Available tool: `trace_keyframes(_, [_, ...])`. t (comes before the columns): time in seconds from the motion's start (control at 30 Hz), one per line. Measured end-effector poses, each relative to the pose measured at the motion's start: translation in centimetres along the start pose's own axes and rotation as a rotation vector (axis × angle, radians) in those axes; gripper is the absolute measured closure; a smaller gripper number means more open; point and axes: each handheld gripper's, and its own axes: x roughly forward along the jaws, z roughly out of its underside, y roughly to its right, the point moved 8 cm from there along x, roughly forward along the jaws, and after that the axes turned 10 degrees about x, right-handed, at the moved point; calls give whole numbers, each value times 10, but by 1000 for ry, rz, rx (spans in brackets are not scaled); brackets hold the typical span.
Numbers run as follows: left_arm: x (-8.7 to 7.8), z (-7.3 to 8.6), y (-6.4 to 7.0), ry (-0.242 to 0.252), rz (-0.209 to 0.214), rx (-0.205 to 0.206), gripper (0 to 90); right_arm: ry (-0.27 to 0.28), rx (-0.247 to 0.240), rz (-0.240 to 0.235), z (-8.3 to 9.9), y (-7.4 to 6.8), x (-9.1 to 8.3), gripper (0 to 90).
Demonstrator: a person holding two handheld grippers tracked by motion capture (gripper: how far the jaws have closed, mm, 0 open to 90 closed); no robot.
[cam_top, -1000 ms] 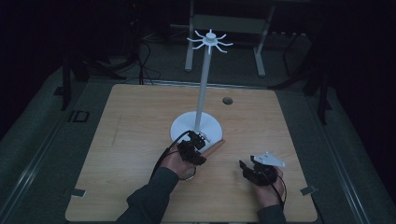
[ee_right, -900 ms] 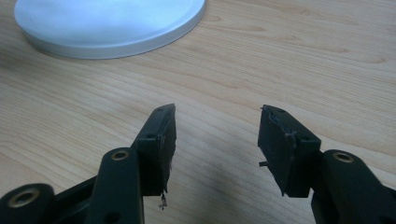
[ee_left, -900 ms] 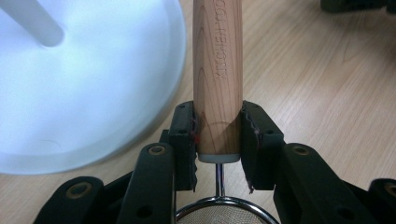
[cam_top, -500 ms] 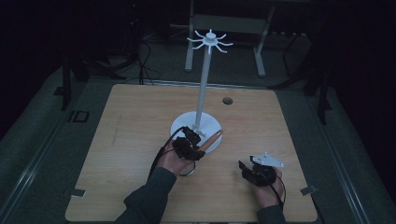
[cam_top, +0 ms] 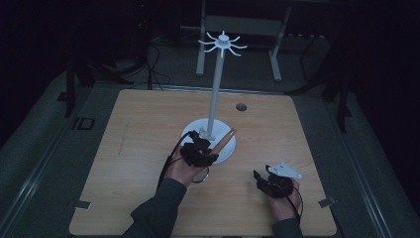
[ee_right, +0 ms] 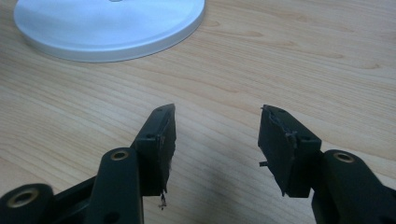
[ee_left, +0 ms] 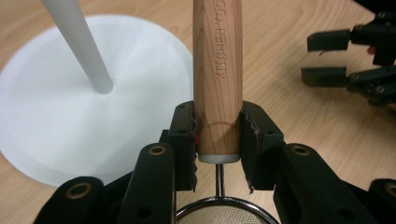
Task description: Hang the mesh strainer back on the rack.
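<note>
A small strainer with a wooden handle [ee_left: 217,70] and a metal mesh bowl [ee_left: 219,213] is clamped by its handle in my left gripper [ee_left: 217,135]. In the high view the left gripper [cam_top: 199,150] holds it at the near edge of the stand's round white base [cam_top: 228,151], handle [cam_top: 224,141] pointing up and to the right. The white pole [cam_top: 215,94] rises to a crown of hooks [cam_top: 223,43]. My right gripper [ee_right: 215,123] stands open above bare wood, nothing between its fingers; it sits at the front right of the table [cam_top: 271,181].
The wooden table [cam_top: 138,124] has a small dark hole [cam_top: 241,106] behind the stand. Metal frame legs [cam_top: 200,54] and cables lie on the dark floor beyond the far edge. The other gripper [ee_left: 355,60] shows at the upper right of the left gripper view.
My left gripper has lifted and tilted the strainer slightly, moving it closer over the stand's base. The right gripper has stayed almost in place.
</note>
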Motion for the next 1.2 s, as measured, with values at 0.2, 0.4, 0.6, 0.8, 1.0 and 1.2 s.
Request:
trace_keyframes(0.2, [-11, -7, -1, 65, -16, -18, 689, 4, 7, 8, 0, 1, 0, 448])
trace_keyframes(0.4, [-21, -12, -4, 119, -37, -36, 689, 15, 7, 18, -1, 1, 0, 442])
trace_keyframes(0.6, [-31, -19, -5, 175, -62, -46, 689, 16, 12, 20, -1, 1, -1, 440])
trace_keyframes(0.8, [-37, -24, -9, 213, -86, -65, 689, 20, 16, 26, -1, 5, -2, 440])
trace_keyframes(1.0, [-45, -26, -13, 255, -117, -87, 689, 20, 12, 27, -1, 4, -2, 438])
trace_keyframes(1.2, [-52, -27, -17, 284, -131, -103, 689, 21, 13, 28, -1, 4, -2, 437])
